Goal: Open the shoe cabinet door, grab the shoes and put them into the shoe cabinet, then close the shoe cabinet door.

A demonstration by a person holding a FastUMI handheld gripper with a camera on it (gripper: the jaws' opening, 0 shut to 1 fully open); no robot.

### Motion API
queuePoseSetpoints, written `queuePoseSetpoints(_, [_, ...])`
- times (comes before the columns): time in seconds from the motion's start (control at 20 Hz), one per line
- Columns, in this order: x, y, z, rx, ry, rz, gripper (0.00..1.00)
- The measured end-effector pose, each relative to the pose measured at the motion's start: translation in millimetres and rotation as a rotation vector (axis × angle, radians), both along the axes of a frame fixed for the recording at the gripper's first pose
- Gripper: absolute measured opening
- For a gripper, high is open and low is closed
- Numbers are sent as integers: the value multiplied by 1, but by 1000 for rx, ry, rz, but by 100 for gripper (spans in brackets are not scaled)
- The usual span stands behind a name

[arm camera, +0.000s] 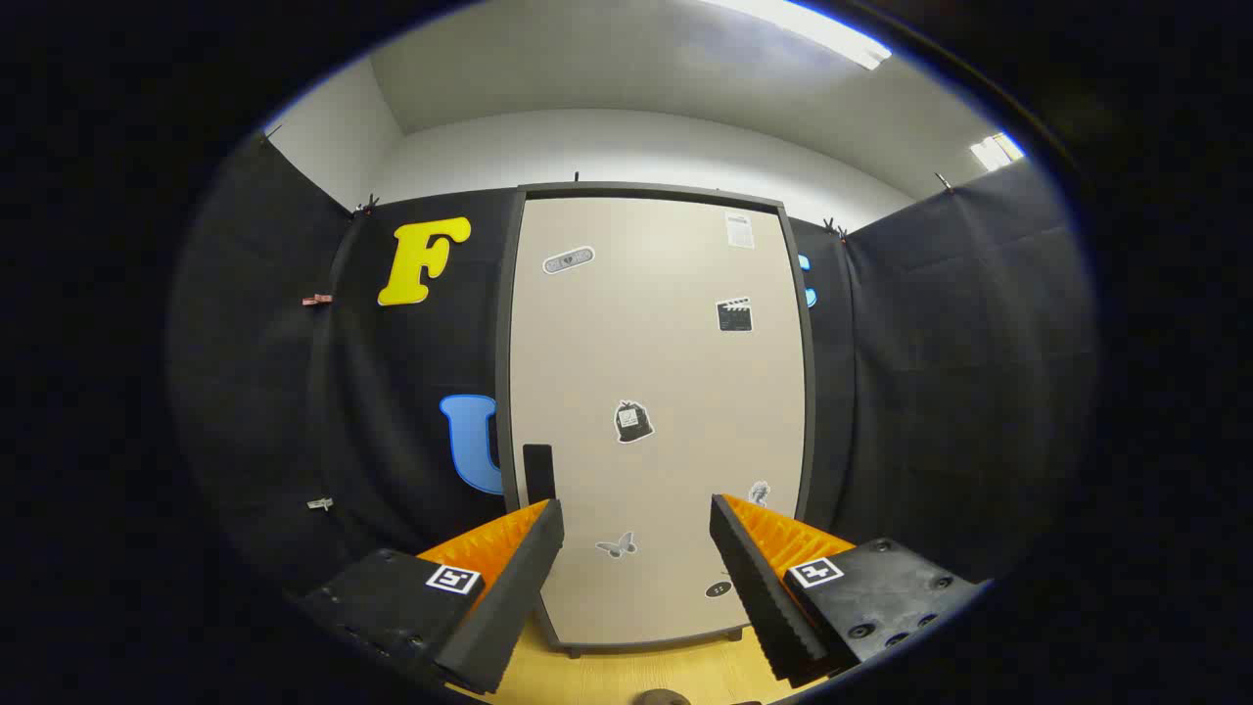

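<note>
Cabinet door (656, 421): shut, flush within its dark frame (507, 392); it stands straight ahead of the gripper, upright on a light wooden floor (636, 676), with black cloth walling on both sides.
Handle (538, 473): a small dark upright patch low on the door's left edge, just above and beyond the left finger's tip; judged to be the pull, though its form is too small to confirm.
Door surface: several stickers scattered over it, among them a butterfly (617, 544) low down between the fingers.
Gripper (636, 519): fingers spread wide, nothing between them and nothing held; tips apart from the door, not touching it.
Shoes: a dark rounded object (661, 697) on the floor beneath the fingers may be one; cannot tell.
Task stage: judged at the opening step, door not yet engaged.
Risk 1: the fingers are centred on the bare panel, not on the handle; a straight approach would meet flat board and find nothing to grip.
Risk 2: the handle sits tight to the frame; a finger could wedge against the frame edge or slip off the pull.
Risk 3: if the door swings outward, it may strike whatever lies on the floor close in front.
</note>
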State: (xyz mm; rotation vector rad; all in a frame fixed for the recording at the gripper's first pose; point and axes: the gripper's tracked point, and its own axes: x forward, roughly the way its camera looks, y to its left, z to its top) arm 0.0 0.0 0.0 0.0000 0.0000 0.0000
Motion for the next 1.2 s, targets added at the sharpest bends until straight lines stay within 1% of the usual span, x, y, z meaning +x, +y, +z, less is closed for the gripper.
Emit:
queuePoseSetpoints(0.3, [1, 3, -6, 7, 14, 12, 98])
queuePoseSetpoints(0.75, [10, 4, -20, 15, 47, 7, 98])
queuePoseSetpoints(1.1, [42, 28, -35, 28, 68, 32, 98])
queuePoseSetpoints(1.2, [53, 41, -42, 28, 81, 55, 98])
